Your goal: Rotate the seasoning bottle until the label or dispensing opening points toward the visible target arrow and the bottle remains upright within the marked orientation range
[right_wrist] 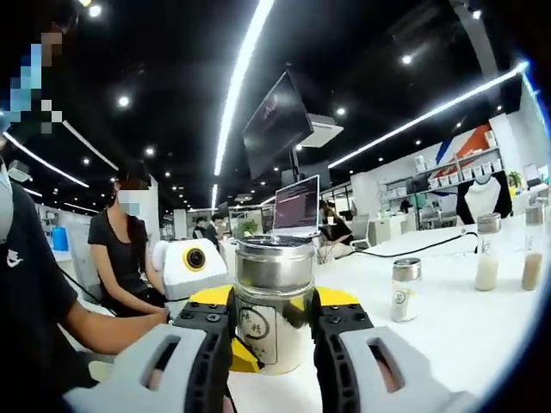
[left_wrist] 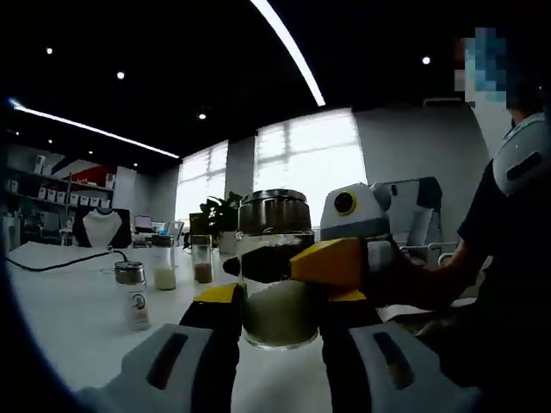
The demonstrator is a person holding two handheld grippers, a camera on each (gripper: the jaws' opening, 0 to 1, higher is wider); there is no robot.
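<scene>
Bottle: the seasoning bottle (left_wrist: 277,268) stands upright on the white bench (left_wrist: 77,305), glass body, metal lid, pale powder filling the lower part.
Label: in the right gripper view the bottle (right_wrist: 274,303) shows a small label with dark characters (too small to read).
Left claw: the left claw (left_wrist: 280,320) has its black jaws on both sides of the bottle's lower body, looks clamped on it.
Right claw: the right claw (right_wrist: 272,331) squeezes the same bottle from the opposite side; its yellow jaw crosses the glass in the left gripper view.
Other stuff: small shaker (left_wrist: 133,295) sits well apart, two jars (left_wrist: 182,262) farther back near the far edge.
Background: a black cable (left_wrist: 60,262) trails across the bench.
</scene>
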